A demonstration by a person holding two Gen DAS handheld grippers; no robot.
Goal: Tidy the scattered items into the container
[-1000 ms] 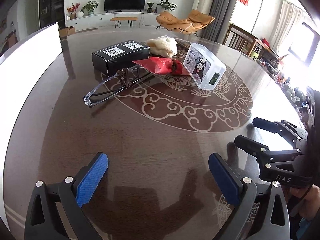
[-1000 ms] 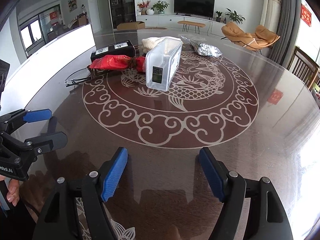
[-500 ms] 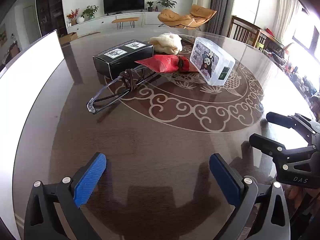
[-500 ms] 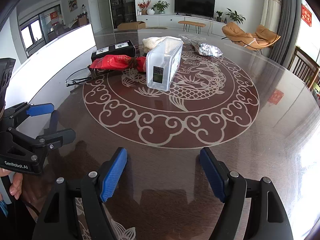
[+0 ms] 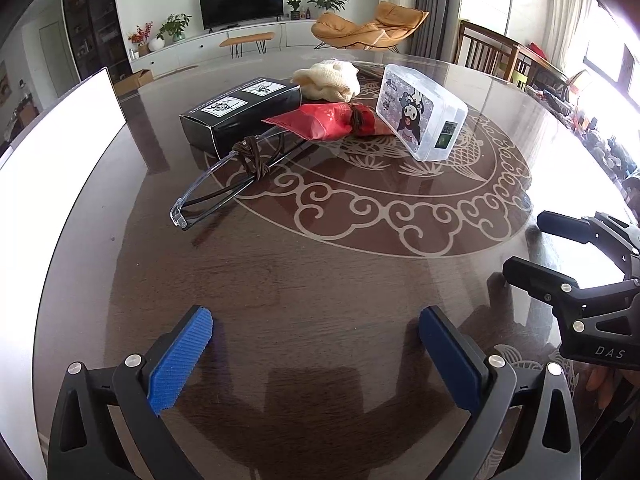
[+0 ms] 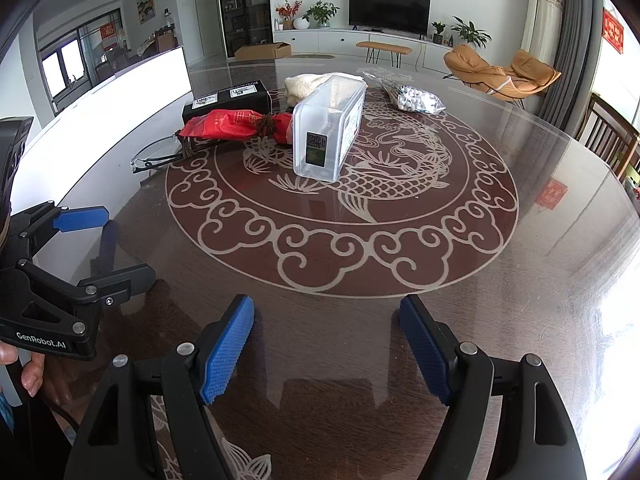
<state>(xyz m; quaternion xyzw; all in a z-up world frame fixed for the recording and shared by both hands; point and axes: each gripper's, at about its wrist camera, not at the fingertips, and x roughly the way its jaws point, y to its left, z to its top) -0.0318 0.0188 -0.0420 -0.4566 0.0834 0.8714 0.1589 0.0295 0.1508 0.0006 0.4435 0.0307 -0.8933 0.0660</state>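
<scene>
A clear plastic container (image 5: 422, 118) with a cartoon lid stands on its side on the round table; it also shows in the right wrist view (image 6: 328, 132). Beside it lie a red packet (image 5: 328, 122), a black box (image 5: 240, 114), a cream cloth (image 5: 328, 80), clear glasses (image 5: 224, 182) with a brown hair tie (image 5: 252, 158), and a clear bag of white balls (image 6: 416, 98). My left gripper (image 5: 316, 356) is open and empty near the table's front. My right gripper (image 6: 326, 346) is open and empty, to the right of the left one.
The dark glossy table (image 6: 500, 280) has a pale dragon and cloud pattern. A white panel (image 5: 56, 148) stands along its left edge. Wooden chairs (image 6: 612, 140) stand at the right. The left gripper (image 6: 84, 248) shows in the right wrist view.
My left gripper has moved a little forward and turned toward the items. The right gripper has barely moved. Both stay open.
</scene>
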